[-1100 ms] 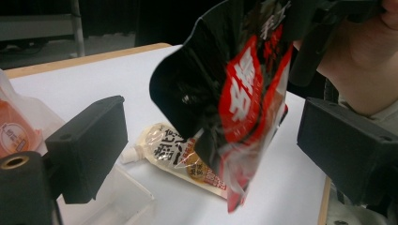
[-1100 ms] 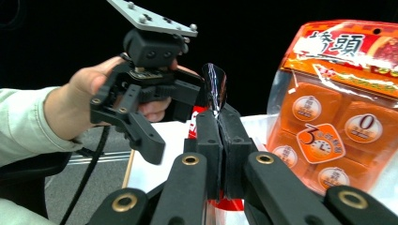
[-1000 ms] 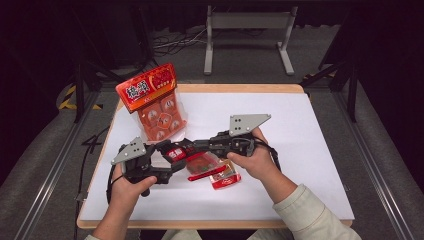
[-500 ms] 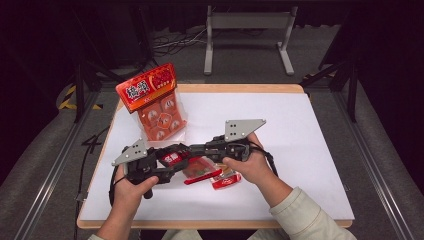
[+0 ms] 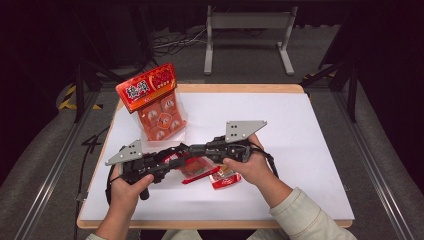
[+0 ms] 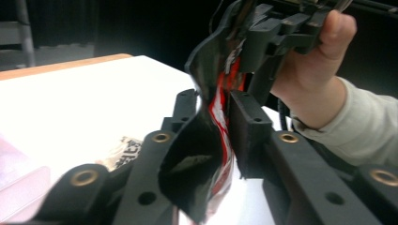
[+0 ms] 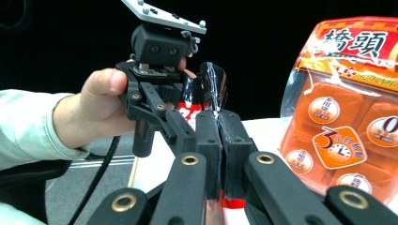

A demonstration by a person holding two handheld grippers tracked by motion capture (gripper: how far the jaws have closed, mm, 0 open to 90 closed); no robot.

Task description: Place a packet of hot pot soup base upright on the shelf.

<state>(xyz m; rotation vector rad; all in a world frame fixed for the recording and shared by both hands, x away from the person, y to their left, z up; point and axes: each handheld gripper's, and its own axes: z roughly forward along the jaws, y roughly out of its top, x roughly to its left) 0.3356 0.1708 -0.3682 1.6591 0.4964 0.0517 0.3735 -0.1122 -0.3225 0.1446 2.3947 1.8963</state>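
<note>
I hold a small red packet (image 5: 197,167) between both grippers, just above the white table (image 5: 310,150) near its front edge. My left gripper (image 5: 172,159) has its fingers (image 6: 248,136) pinched narrow on one end of the packet, whose dark shiny film and red print stand up between them. My right gripper (image 5: 200,150) clamps the other end, its fingers (image 7: 209,140) pressed together on the film. The packet's long axis runs left to right between the two grips, so any tearing pull would go outward along that line, I judge. Another red piece (image 5: 226,181) lies beneath my right hand (image 5: 250,167). Farther off, toward the far left corner, stands an orange blister pack (image 5: 157,107).
</note>
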